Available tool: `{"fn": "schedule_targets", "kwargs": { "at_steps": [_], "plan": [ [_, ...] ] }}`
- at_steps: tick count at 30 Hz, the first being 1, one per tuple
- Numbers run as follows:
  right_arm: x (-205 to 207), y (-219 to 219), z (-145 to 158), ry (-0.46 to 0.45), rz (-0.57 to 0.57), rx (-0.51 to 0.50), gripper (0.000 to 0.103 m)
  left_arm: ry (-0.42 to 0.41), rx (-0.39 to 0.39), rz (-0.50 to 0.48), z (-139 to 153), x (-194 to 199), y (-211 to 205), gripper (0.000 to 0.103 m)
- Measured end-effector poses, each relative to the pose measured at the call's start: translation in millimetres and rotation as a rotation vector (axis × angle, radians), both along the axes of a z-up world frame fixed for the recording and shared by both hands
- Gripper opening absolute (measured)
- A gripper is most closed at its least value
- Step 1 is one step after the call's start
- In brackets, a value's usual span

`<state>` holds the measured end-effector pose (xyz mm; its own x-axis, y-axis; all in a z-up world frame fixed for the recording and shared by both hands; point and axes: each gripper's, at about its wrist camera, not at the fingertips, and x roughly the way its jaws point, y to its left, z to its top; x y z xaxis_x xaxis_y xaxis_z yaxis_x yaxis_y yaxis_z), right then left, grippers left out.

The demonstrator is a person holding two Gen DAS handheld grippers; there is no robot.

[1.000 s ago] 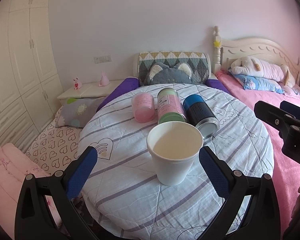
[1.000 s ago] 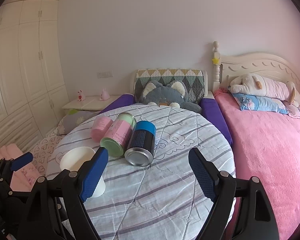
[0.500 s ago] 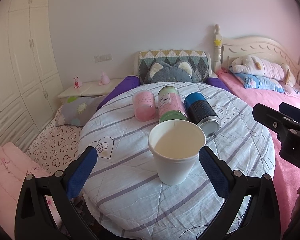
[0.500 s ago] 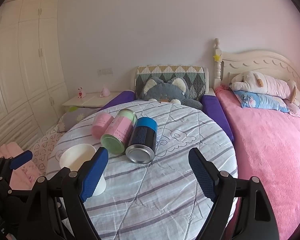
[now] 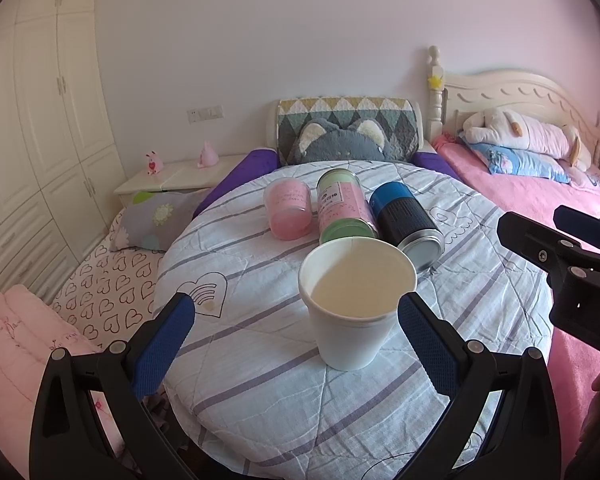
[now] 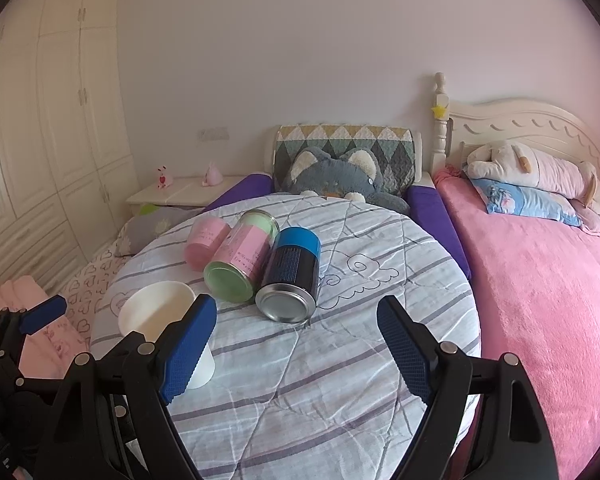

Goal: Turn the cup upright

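Observation:
A white paper cup (image 5: 354, 304) stands upright, mouth up, on the round striped table (image 5: 260, 380). It also shows in the right wrist view (image 6: 156, 312), partly behind a blue finger pad. My left gripper (image 5: 292, 340) is open, its fingers apart on either side of the cup and not touching it. My right gripper (image 6: 296, 352) is open and empty over the table's near side, right of the cup.
Three cans lie on their sides behind the cup: a pink one (image 5: 288, 216), a green and pink one (image 5: 342, 210) and a blue and black one (image 5: 406, 220). A pink bed (image 6: 548, 288) is at the right, a nightstand (image 5: 172, 176) and wardrobe (image 5: 40, 120) at the left.
Both views have drifted slightly, with the cup sitting a little higher and further right between the left fingers. The cup and cans have not moved on the table.

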<state>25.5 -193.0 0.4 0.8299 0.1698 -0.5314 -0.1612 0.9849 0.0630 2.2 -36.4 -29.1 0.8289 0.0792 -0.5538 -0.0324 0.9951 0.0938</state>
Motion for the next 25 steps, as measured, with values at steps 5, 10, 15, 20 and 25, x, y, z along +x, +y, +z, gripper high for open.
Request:
{"fn": "schedule_targets", "kwargs": {
  "at_steps": [5, 10, 15, 20, 25],
  "plan": [
    [0.5, 3.1, -0.4, 0.006, 0.006, -0.007, 0.084, -0.008, -0.006, 0.000, 0.1, 0.5, 1.2, 0.103],
    [1.9, 5.5, -1.1, 0.014, 0.011, -0.012, 0.084, -0.011, -0.007, -0.003, -0.1, 1.7, 2.4, 0.103],
    [5.3, 10.1, -4.7, 0.031, 0.017, -0.022, 0.084, 0.008, -0.014, -0.005, -3.6, 4.3, 4.4, 0.103],
    [7.6, 14.0, -7.8, 0.046, 0.024, -0.030, 0.084, 0.025, -0.037, -0.023, -6.4, 7.2, 7.2, 0.103],
    [8.9, 16.6, -8.1, 0.051, 0.023, -0.037, 0.084, 0.030, -0.049, -0.038, -7.2, 8.7, 8.5, 0.103]
  ]
}}
